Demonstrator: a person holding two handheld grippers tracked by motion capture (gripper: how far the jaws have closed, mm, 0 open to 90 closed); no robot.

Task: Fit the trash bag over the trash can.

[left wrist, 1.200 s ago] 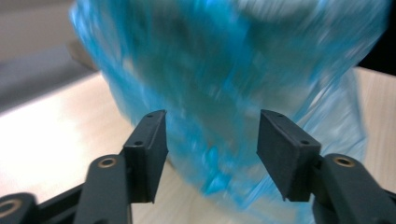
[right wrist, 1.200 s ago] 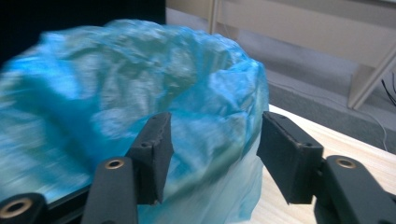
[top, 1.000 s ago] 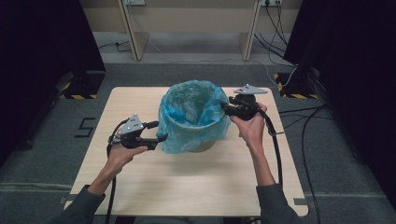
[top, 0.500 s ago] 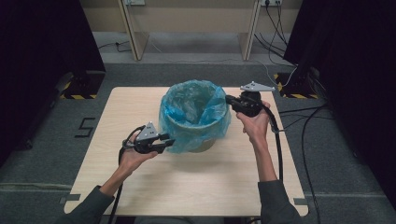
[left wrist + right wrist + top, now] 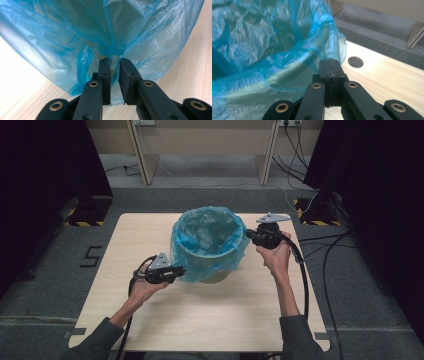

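A bin lined with a blue plastic bag stands at the middle of the wooden table. My left gripper is low at the bag's near left side. In the left gripper view its jaws stand a narrow gap apart, with a gathered fold of the bag hanging between them. My right gripper is at the bag's right rim. In the right gripper view its jaws are pressed together at the edge of the bag's overhang.
A round hole is cut in the tabletop just beyond the right gripper. Cables trail over the grey floor to the right. Black curtains stand at both sides, and furniture legs stand behind the table.
My left gripper has dropped from the bag's left rim to its low near hem, drawing the film down. The right gripper has shifted slightly outward and stays at the right rim.
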